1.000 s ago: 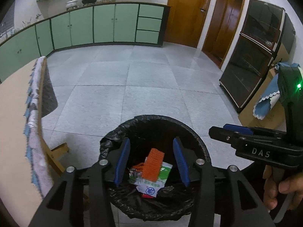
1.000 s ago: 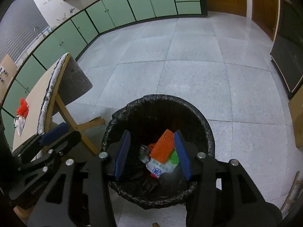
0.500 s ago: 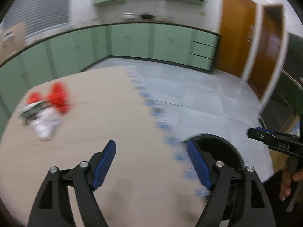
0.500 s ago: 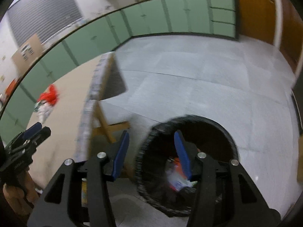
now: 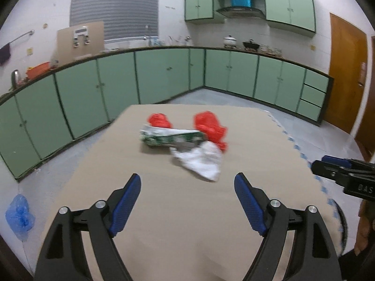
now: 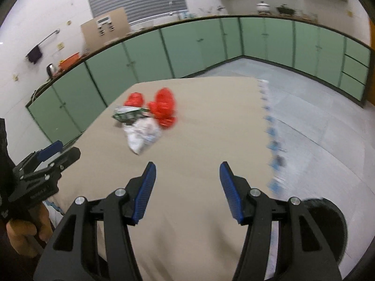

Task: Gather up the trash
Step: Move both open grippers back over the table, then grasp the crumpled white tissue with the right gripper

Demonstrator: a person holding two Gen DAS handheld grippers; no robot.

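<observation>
A small pile of trash lies on the far half of the beige table (image 5: pixel 112 159): two red crumpled pieces (image 5: pixel 209 124), a green and white wrapper (image 5: pixel 168 137) and a white crumpled bag (image 5: pixel 201 161). My left gripper (image 5: pixel 187 180) hovers open over the table short of the pile, nothing between its blue pads. The right gripper (image 6: pixel 187 167) is also open and empty, nearer the table's right edge, with the same red pieces (image 6: pixel 164 105) and white bag (image 6: pixel 140 133) ahead to its left. The black-lined bin (image 6: pixel 328 213) shows low at the right.
Green cabinets (image 5: pixel 164 77) run along the far walls with a tiled floor between. A blue plastic bag (image 5: pixel 18 213) lies on the floor at left. A wooden door (image 5: pixel 346 75) is at right. The tablecloth's scalloped blue edge (image 6: pixel 271 145) hangs at the right side.
Both grippers have swung away from above the bin and now face the table with the trash pile. The left jaws stand wider than before; the right jaws are slightly wider.
</observation>
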